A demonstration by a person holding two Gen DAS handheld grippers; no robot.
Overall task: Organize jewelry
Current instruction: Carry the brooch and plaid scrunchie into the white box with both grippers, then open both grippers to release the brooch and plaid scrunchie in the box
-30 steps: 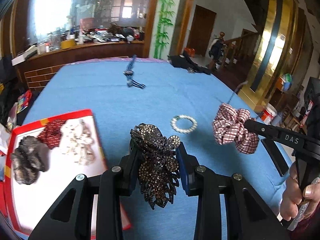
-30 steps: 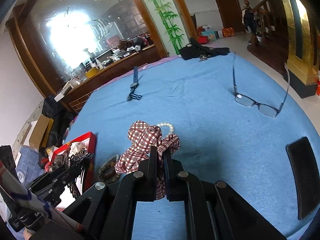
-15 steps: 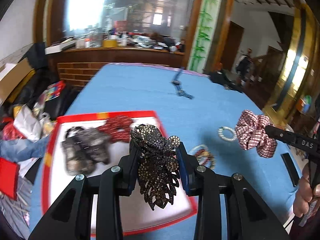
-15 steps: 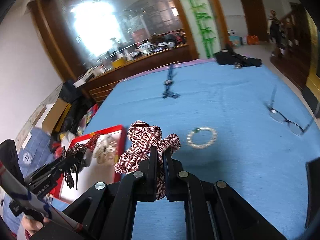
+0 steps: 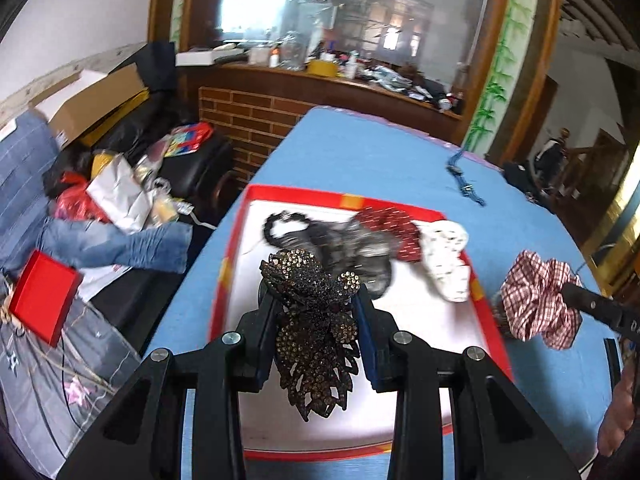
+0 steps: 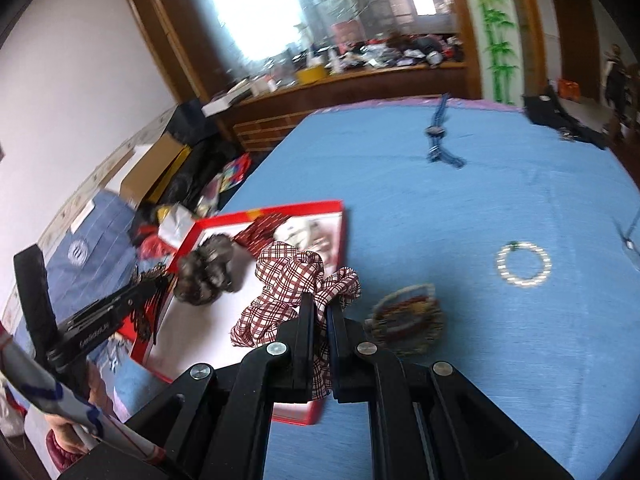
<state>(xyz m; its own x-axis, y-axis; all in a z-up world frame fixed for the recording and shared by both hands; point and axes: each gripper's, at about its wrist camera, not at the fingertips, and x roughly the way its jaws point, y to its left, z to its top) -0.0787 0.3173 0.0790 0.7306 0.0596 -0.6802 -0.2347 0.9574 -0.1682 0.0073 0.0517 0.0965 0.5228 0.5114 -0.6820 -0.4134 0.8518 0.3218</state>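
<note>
A: What do the tongs have?

B: The left gripper (image 5: 316, 312) is clamped across the middle of a rhinestone hair clip (image 5: 314, 328), pads on its two flanks. The right gripper (image 6: 319, 320) is pinched nearly flat on one fold of a plaid scrunchie (image 6: 294, 280).

A: How will they handle?

B: My guess is the clip is stiff and somewhat heavy, with small stones and thin leaf-shaped tips that could snap or snag. The waist hold looks right; the tips at six o'clock hang free. The scrunchie is soft and light, so any fold serves, though it droops and may catch on things.

A: Where are they relative to the box?

B: In the left view the clip hangs over the white floor of the red-rimmed tray (image 5: 424, 210). A dark scrunchie (image 5: 356, 248), a red one (image 5: 394, 228) and a white one (image 5: 448, 260) lie toward twelve and one o'clock. The plaid one is at three o'clock, about at the tray's edge.

A: Anything left out?

B: A pearl bracelet (image 6: 523, 264) at two o'clock in the right view and a blurred beaded bracelet (image 6: 408, 320) just right of the fingers, both on the blue cloth (image 6: 480, 200).
</note>
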